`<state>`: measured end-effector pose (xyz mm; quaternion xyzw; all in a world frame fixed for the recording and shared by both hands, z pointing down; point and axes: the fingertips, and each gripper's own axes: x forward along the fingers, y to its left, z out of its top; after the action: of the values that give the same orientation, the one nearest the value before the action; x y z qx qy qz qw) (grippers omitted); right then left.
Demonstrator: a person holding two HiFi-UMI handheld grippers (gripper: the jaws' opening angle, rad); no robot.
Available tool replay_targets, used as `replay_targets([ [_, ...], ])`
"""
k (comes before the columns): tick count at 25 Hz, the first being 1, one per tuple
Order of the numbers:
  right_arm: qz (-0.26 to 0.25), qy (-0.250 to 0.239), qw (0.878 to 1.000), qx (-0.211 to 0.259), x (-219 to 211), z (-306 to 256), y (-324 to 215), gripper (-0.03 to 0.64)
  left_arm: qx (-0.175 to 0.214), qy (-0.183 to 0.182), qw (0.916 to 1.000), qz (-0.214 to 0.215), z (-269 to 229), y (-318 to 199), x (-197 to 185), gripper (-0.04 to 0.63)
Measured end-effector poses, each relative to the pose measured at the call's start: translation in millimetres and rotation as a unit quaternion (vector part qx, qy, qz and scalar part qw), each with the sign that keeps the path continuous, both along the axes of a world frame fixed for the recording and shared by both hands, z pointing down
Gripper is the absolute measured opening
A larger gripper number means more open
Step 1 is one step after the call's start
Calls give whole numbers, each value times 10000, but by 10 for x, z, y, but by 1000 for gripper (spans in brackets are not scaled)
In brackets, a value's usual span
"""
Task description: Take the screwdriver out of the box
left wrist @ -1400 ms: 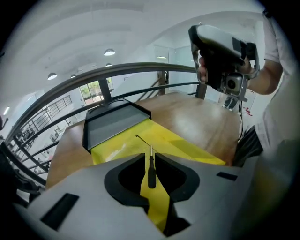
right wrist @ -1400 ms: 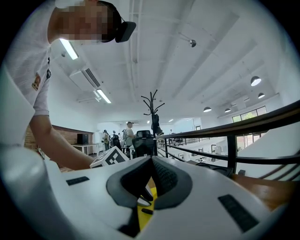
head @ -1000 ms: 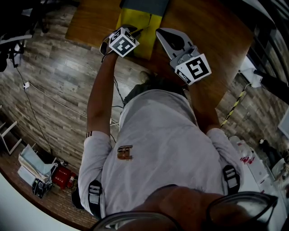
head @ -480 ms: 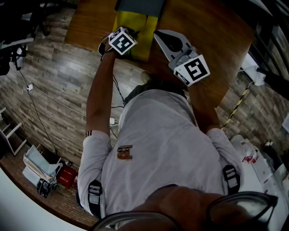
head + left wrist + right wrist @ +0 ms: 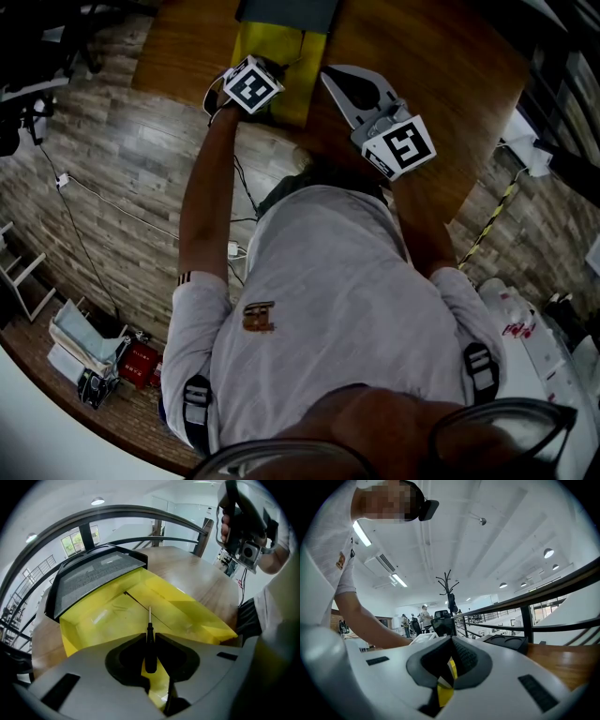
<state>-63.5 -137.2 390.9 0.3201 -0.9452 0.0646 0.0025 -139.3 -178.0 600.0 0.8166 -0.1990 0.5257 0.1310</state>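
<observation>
Both grippers have crept slightly forward over the brown wooden bench [image 5: 422, 56]. The left gripper's [image 5: 150, 638] fingers clamp the slim black-handled screwdriver [image 5: 149, 651], its tip over the open yellow box [image 5: 108, 616], so lifting clear seems to remain. The right gripper's [image 5: 451, 641] fingers are closed tip to tip.

The person's left arm [image 5: 202, 187] stretches forward, carrying the left gripper [image 5: 149, 637] over the near edge of the yellow box [image 5: 292, 61], jaws clamped on a thin screwdriver [image 5: 149, 645]. The right gripper [image 5: 331, 73] hovers just right of the box, jaws pressed together.
</observation>
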Motion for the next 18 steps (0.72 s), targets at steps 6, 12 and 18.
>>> replay_targets([
  [6,-39,-63,10000,-35,-33,28,-16,31,124,140,9995,-249,1,-14,-65,74],
  [12,-99,5,9999,23,31,58,-110,31,457,702,9950,-548,-174,-138,55,74],
  [18,-150,35,9998,162,53,50,-226,32,1080,1600,9749,-1109,-563,-362,172,74],
])
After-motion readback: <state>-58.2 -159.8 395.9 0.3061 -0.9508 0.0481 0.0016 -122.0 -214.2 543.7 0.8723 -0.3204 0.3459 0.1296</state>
